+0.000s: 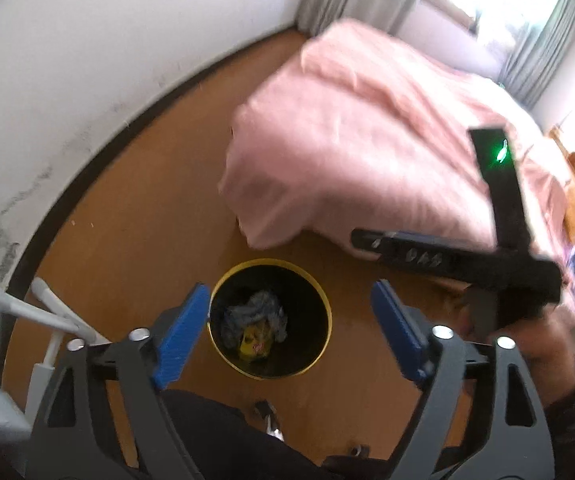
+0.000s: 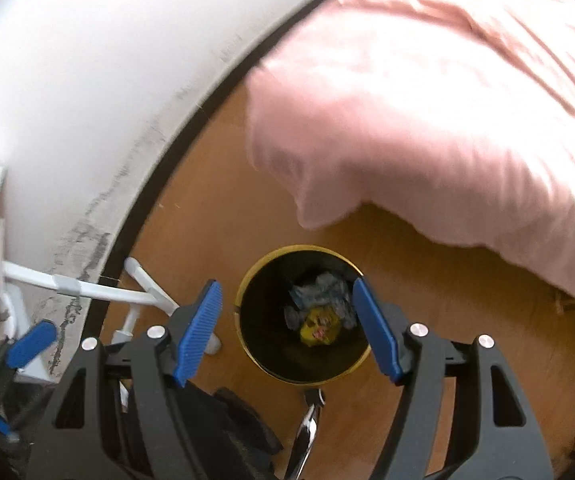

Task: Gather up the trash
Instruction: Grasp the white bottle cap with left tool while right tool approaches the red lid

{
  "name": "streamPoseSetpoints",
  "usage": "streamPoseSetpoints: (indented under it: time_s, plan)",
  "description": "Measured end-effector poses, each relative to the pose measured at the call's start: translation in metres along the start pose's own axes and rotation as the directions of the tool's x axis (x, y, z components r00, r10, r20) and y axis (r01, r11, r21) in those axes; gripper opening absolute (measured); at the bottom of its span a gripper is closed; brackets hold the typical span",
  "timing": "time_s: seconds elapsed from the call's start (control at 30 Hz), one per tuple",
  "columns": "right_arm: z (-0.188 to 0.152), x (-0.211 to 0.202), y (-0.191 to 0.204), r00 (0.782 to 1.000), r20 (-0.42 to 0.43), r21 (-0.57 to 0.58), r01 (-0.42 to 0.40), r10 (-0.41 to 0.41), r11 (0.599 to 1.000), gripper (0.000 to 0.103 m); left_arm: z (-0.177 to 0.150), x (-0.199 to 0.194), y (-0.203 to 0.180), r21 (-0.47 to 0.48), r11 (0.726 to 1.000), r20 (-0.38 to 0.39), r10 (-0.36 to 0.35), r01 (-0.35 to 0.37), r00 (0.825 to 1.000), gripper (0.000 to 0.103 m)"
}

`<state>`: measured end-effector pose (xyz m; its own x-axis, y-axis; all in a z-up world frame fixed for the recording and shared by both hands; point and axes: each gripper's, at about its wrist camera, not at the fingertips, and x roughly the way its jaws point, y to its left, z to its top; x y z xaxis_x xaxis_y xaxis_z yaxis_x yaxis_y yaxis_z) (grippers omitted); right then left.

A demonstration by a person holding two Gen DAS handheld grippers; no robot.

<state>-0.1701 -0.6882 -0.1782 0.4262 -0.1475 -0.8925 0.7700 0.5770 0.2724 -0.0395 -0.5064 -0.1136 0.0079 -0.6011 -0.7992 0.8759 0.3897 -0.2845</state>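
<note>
Left wrist view:
- One left gripper (image 1: 289, 326) hangs over the floor (image 1: 135, 208), its two blue pads (image 1: 181, 334) spread wide with nothing between them.
- One bin (image 1: 324, 300), black inside with a yellow rim, stands on the floor below the gap between the pads.
- In the bin lie two pieces of trash: one crumpled grey wad (image 1: 257, 308) and one yellow wrapper (image 1: 254, 344), touching each other at the bottom.
- One bed (image 1: 367, 132) with a pink cover fills the upper right; its near corner hangs just beside the bin.
- One black device (image 1: 467, 256), held in one hand (image 1: 539, 336), shows at the right edge; a green light glows on it.
- One white stand (image 1: 47, 312) with thin legs sits at the left edge by the wall (image 1: 87, 60).

Right wrist view:
- One right gripper (image 2: 287, 330) is likewise released, its two blue pads (image 2: 197, 334) apart and empty.
- The same bin (image 2: 247, 292) sits on the floor (image 2: 447, 320) between the pads, nearer the right one, which overlaps its rim.
- The grey wad (image 2: 323, 288) and the yellow wrapper (image 2: 319, 330) rest inside, the wrapper nearer the camera.
- The bed (image 2: 447, 100) overhangs the upper right.
- The white stand (image 2: 99, 290) lies at the left by the wall (image 2: 107, 80).
- One shiny metal piece (image 2: 307, 432) shows at the bottom edge; what it is, I cannot tell.
</note>
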Motion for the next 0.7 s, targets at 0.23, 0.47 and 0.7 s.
streamPoseSetpoints:
  time_s: [0.23, 0.47, 0.7]
  plan:
    - [-0.008, -0.085, 0.108, 0.977, 0.134, -0.223, -0.136, 0.168, 0.965, 0.08, -0.008, -0.136, 0.023, -0.025, 0.993, 0.172, 0.114, -0.112, 0.978, 0.093]
    - [-0.049, -0.113, 0.271, 0.925, 0.012, -0.521, -0.319, 0.381, 0.792, 0.086, -0.083, -0.267, 0.126, -0.251, 0.892, 0.238, 0.432, -0.375, 0.87, 0.093]
    - [-0.134, -0.109, 0.41, 0.886, -0.187, -0.734, -0.413, 0.425, 0.538, 0.087, -0.199, -0.365, 0.225, -0.54, 0.665, 0.122, 0.668, -0.516, 0.734, 0.093]
